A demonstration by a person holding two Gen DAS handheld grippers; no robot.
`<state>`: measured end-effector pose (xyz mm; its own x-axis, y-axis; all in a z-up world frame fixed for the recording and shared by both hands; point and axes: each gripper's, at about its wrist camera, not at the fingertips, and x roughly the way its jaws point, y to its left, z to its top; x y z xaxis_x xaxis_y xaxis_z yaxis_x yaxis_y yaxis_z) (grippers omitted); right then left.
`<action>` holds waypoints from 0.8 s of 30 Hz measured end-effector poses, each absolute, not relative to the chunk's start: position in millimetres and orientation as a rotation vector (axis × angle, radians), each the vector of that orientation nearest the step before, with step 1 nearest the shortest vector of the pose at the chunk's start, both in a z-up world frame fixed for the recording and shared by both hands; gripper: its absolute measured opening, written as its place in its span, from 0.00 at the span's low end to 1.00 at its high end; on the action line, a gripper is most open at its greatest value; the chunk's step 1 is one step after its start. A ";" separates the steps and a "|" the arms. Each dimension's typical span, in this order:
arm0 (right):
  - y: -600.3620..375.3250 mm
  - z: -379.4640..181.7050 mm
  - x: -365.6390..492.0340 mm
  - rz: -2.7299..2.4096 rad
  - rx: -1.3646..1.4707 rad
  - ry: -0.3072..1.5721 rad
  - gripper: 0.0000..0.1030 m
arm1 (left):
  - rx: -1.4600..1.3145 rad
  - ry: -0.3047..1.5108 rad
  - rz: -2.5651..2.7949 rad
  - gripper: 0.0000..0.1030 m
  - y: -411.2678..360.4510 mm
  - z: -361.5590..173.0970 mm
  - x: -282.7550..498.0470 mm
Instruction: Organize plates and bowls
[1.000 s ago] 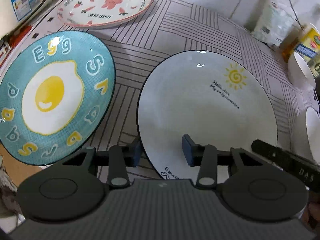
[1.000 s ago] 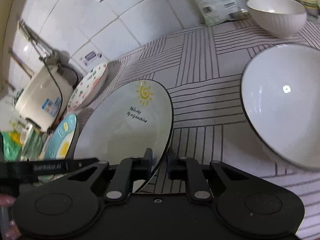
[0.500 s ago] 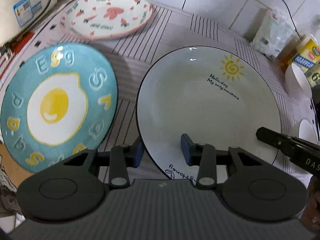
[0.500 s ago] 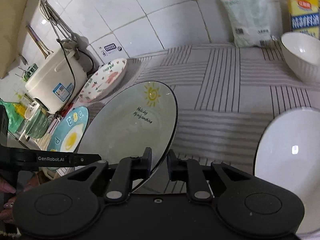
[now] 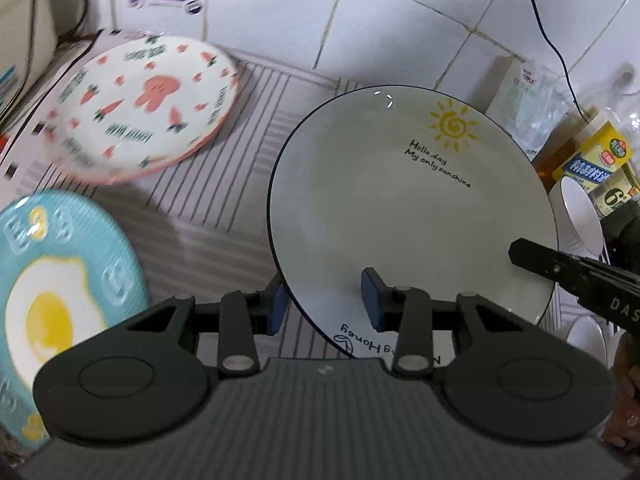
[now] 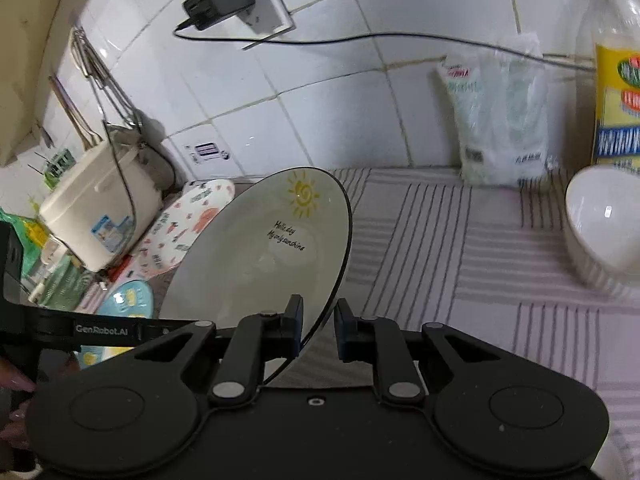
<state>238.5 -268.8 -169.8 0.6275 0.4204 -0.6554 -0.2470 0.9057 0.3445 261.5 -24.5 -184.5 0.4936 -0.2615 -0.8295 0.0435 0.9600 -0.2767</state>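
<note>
Left wrist view: the left tongs [image 5: 324,306] straddle the near rim of the sun plate [image 5: 404,216], their pads standing apart from it, so I judge them released. The plate hangs tilted above the desk [image 5: 256,92], near the egg plate [image 5: 60,304] and bear plate [image 5: 140,104].

Right wrist view: the right tongs [image 6: 318,326] are clenched on the sun plate's edge [image 6: 260,256], carrying it. The step is stacking; next, lower it gently onto another plate.
</note>
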 end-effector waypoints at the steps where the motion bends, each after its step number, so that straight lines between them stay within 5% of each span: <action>1: -271.8 -170.4 244.0 0.382 0.227 0.813 0.20 | -0.225 1.044 -0.191 0.36 -28.7 -185.4 268.0; 19: -292.6 -198.2 335.5 0.297 0.204 1.002 0.21 | -0.109 1.107 -0.154 0.36 -74.1 -206.6 336.5; 24: -272.3 -208.6 340.2 0.191 0.115 1.097 0.29 | -0.090 1.129 -0.118 0.34 -81.3 -211.7 335.7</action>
<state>340.2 -272.3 -208.6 0.4417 0.2102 -0.8722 -0.0968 0.9776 0.1866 335.7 -81.3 -211.7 0.4227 -0.1396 -0.8955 0.0484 0.9901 -0.1315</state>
